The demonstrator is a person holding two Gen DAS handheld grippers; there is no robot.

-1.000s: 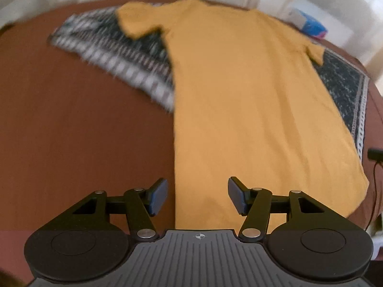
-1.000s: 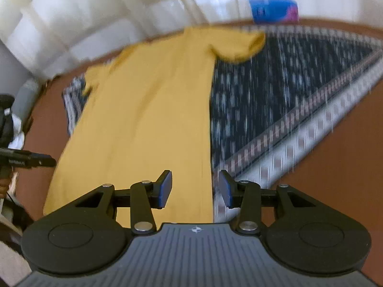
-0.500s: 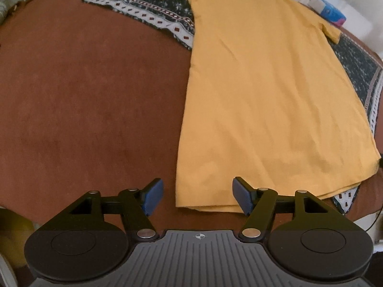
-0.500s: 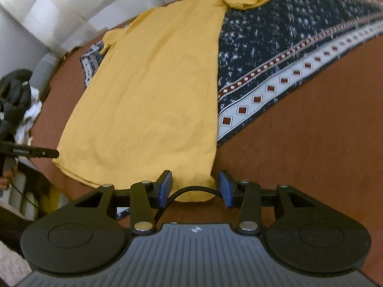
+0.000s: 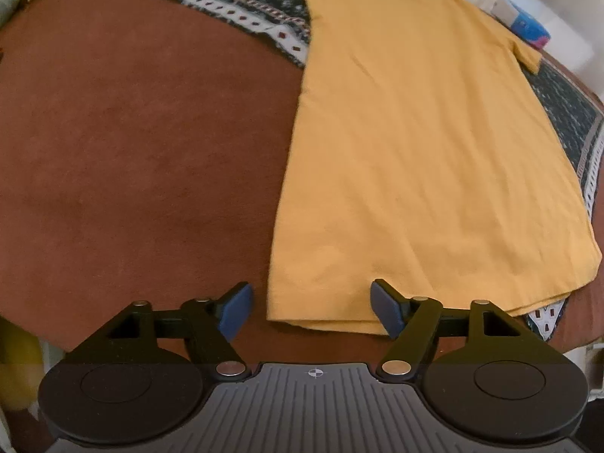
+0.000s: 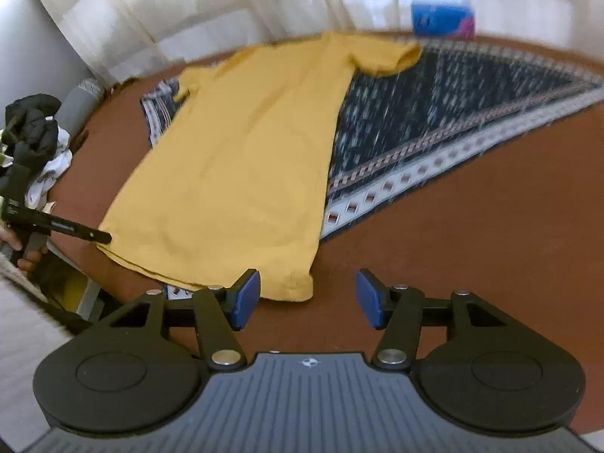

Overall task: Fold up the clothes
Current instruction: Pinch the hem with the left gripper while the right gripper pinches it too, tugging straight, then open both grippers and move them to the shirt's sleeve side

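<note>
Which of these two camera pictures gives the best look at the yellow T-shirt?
The left wrist view: the yellow T-shirt is sharp and fills the picture from hem to both sleeves. The right wrist view shows the whole shirt too, but smaller and blurred, lying on the patterned cloth.

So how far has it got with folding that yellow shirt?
Barely started. Done: the yellow short-sleeved T-shirt lies spread flat over a dark patterned cloth on the brown surface. In hand: nothing; the left gripper and right gripper are open, each at a bottom hem corner. Left: every fold, since both sleeves are still out.
</note>
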